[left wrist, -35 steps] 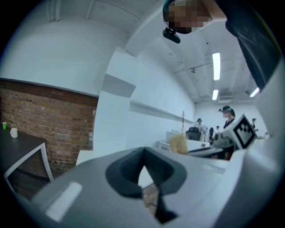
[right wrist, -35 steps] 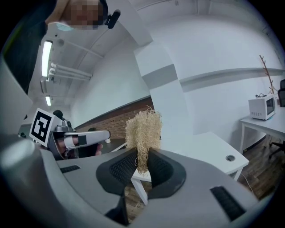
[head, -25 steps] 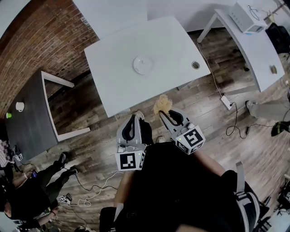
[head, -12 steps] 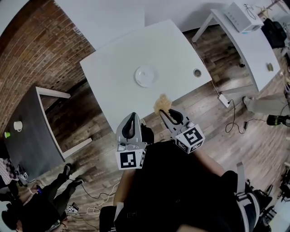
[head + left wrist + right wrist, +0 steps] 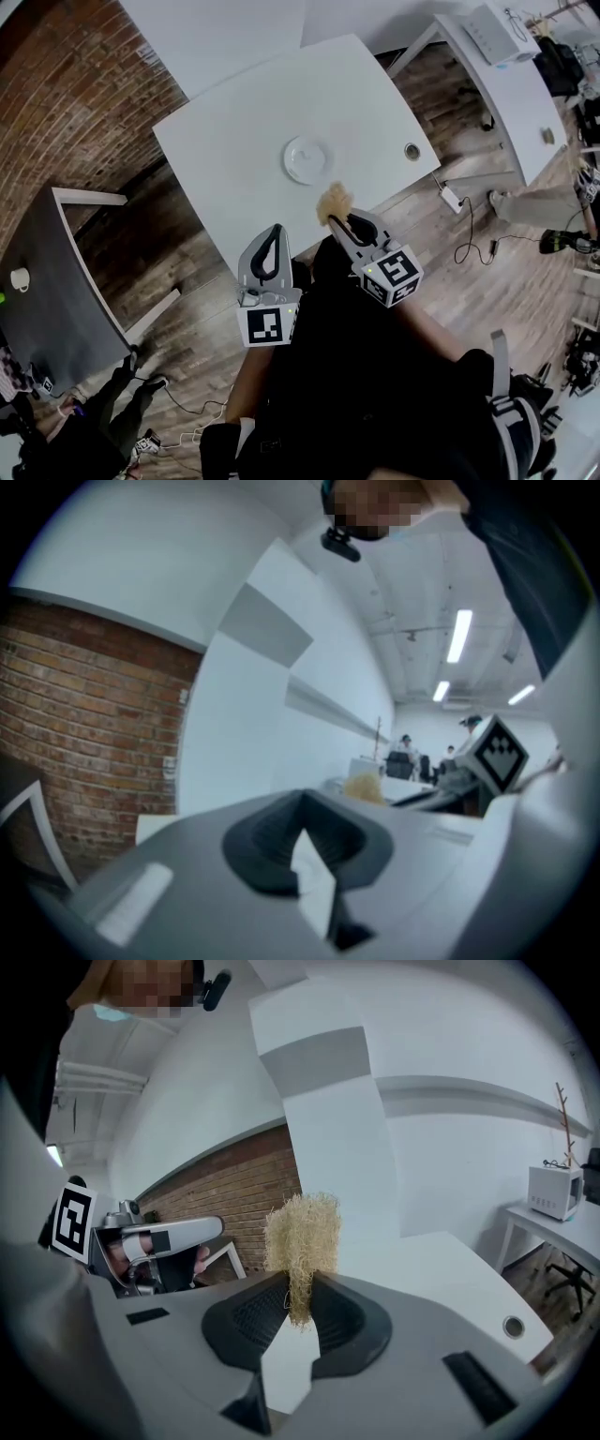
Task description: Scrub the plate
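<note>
A round white plate (image 5: pixel 307 159) lies near the middle of the white table (image 5: pixel 225 141). My right gripper (image 5: pixel 337 220) is held in front of the table's near edge, short of the plate, and is shut on a tan fibrous scrubber (image 5: pixel 333 200). In the right gripper view the scrubber (image 5: pixel 302 1234) sticks up from between the closed jaws of the right gripper (image 5: pixel 300 1283). My left gripper (image 5: pixel 275 231) hovers beside it, off the table's edge. In its own view the left gripper (image 5: pixel 302 803) has its jaws together with nothing held. The plate is hidden in both gripper views.
A round grommet hole (image 5: pixel 412 151) sits at the table's right edge. A second white table (image 5: pixel 511 94) with a white appliance (image 5: pixel 506 33) stands to the right. A dark table (image 5: pixel 47 281) with a cup (image 5: pixel 19 277) stands left, by the brick wall (image 5: pixel 75 94). Cables (image 5: pixel 469 244) lie on the wooden floor.
The table and plate have come nearer in the head view. Both grippers have moved up to the table's near edge. The scrubber stays held; the left jaws stay together.
</note>
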Motion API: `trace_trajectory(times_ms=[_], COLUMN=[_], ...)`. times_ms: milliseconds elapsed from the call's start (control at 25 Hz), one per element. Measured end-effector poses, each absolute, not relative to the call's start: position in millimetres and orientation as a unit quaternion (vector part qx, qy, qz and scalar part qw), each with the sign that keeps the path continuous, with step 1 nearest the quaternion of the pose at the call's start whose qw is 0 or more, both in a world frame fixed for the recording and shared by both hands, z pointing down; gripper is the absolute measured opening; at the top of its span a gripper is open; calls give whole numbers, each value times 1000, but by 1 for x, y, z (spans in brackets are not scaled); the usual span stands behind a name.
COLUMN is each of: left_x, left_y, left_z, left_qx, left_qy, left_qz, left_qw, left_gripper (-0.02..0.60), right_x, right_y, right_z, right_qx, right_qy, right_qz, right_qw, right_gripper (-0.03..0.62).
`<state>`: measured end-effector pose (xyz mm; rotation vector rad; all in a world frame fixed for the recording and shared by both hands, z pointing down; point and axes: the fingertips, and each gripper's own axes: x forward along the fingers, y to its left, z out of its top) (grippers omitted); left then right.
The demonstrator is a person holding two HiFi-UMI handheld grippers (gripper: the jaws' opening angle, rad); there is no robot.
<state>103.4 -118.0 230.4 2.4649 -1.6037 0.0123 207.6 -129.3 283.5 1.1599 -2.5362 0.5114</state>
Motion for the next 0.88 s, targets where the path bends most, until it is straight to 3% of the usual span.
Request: trace_trajectory(times_ms=[880], left_x=[100], left_y=[-214], left_z=[282], left_qx=[799], left_qy=[-587], left_qz=[21], left_qw=[128], left_gripper=[3], right_x=[192], right_y=[-227], right_z=[402], right_qx=[359], right_qy=[-864], right_qz=[270], right_qw=[228], right_gripper=[61])
